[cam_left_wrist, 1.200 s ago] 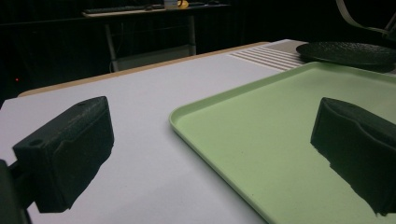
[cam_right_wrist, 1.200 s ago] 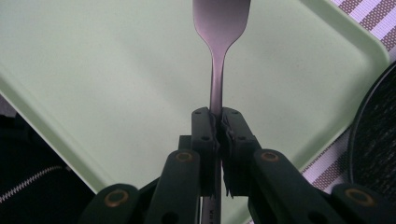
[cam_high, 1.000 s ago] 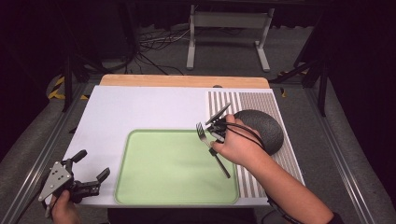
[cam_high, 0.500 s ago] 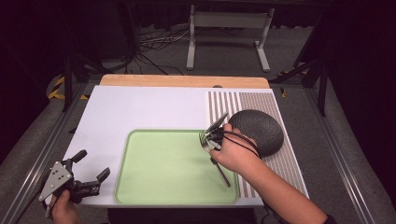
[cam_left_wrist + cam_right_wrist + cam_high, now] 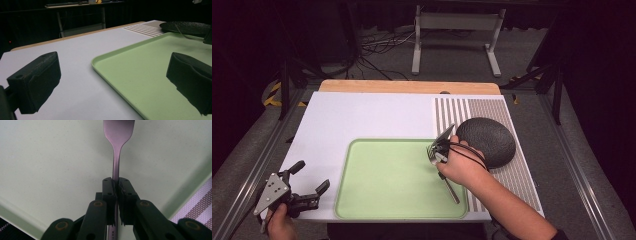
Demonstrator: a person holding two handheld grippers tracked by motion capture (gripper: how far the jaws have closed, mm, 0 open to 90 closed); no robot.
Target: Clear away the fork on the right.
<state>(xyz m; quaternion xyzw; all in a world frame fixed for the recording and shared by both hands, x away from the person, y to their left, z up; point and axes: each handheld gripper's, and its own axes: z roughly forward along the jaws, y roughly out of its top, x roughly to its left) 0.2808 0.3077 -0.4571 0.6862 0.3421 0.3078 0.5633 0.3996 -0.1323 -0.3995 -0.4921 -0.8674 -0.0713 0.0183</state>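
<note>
The right claw [image 5: 439,150] has come down and toward the near edge of the bench since the earlier frames, carrying the fork [image 5: 443,167] from beside the dark plate [image 5: 486,141] to just over the right part of the green tray [image 5: 387,175]. Its jaws are pinched tight on the fork's handle [image 5: 115,170], tines pointing away over the tray surface. I judge the fork is about to be laid in the tray; release is what remains. The left claw [image 5: 307,192] hangs wide and empty at the bench's near left corner.
</note>
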